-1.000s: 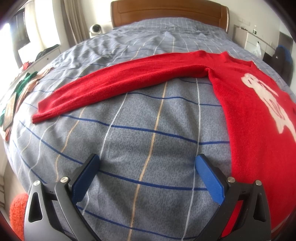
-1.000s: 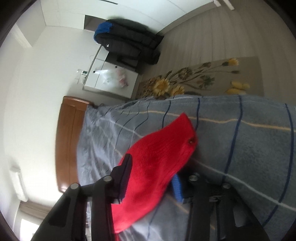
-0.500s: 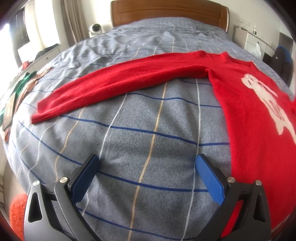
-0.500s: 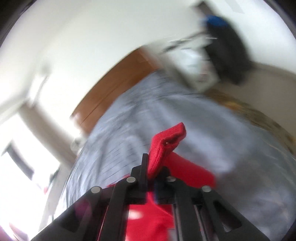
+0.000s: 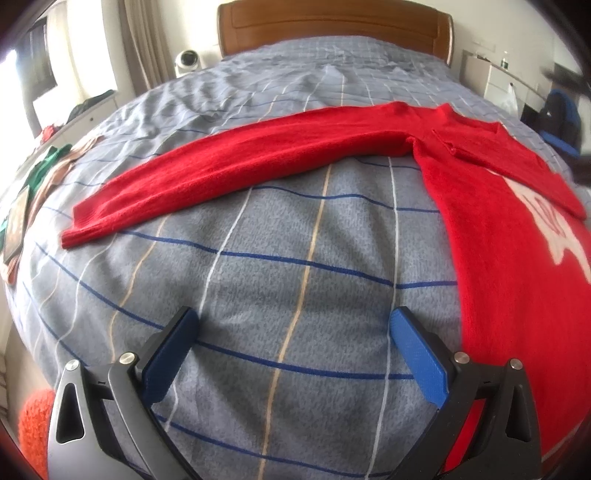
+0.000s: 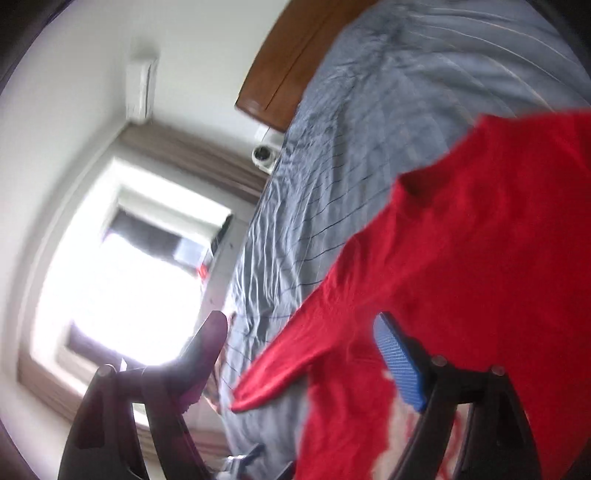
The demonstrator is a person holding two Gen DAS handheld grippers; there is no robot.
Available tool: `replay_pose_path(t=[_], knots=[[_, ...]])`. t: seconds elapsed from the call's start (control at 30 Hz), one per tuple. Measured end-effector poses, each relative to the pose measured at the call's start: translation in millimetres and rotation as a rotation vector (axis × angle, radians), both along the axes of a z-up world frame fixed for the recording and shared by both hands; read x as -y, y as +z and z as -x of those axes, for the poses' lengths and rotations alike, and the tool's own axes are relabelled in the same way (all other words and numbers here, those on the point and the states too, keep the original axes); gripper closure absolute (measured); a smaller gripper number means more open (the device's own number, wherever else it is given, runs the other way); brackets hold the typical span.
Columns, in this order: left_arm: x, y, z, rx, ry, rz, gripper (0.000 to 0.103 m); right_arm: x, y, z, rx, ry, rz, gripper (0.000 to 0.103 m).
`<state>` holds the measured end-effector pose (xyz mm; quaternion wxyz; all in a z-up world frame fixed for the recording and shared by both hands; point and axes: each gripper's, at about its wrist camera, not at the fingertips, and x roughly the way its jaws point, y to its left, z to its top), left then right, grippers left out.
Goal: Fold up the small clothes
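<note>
A red sweater (image 5: pixel 491 206) with a white print lies on the grey checked bedspread (image 5: pixel 295 266). Its left sleeve (image 5: pixel 236 173) stretches out flat to the left. Its right sleeve lies folded across the chest (image 5: pixel 517 166). My left gripper (image 5: pixel 295 332) is open and empty above bare bedspread, left of the sweater's body. In the tilted, blurred right wrist view my right gripper (image 6: pixel 299 336) is open, with the sweater (image 6: pixel 461 258) below it and nothing between the fingers.
A wooden headboard (image 5: pixel 332 26) stands at the far end. A white round device (image 5: pixel 188 61) sits beside the bed at far left. Green and beige clothes (image 5: pixel 48 166) lie at the left edge. A white cabinet (image 5: pixel 495 81) and dark bags (image 5: pixel 561 114) stand at right.
My right gripper held the right sleeve, swung it over the sweater's body and opened, letting it go. The sleeve now lies across the chest. My left gripper has not moved.
</note>
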<state>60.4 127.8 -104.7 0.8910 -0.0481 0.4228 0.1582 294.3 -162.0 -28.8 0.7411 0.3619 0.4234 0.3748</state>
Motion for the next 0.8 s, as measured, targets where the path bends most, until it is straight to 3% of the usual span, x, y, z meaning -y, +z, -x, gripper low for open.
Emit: replay_pose_path(t=[0.17,0.3,0.37,0.5,0.6,0.8], knots=[[0.4,0.0,0.6,0.005,0.007,-0.007,0.000,112.3,5.2,11.9,0.071,-0.174,0.169,0.021],[1.2,-0.7,3.0,0.020,0.011,-0.014,0.000,190.2,5.4,33.2,0.109,-0.270,0.463,0.021],[1.3,-0.6,4.0,0.026,0.017,-0.013,0.000,224.6,-2.2,45.7,0.117,-0.290,0.543,0.021],[5.1,-0.9,6.3,0.031,0.033,-0.033,0.000,266.7,-30.1,66.0,0.117,-0.328,0.574,0.021],[9.1,-0.9,7.3,0.033,0.034,-0.063,0.001,283.8,-46.8,83.0,0.147,-0.377,0.483,0.021],[6.0,-0.9,5.0,0.020,0.020,-0.056,0.001,273.2,-52.5,86.7,0.186,-0.395,0.502,0.019]])
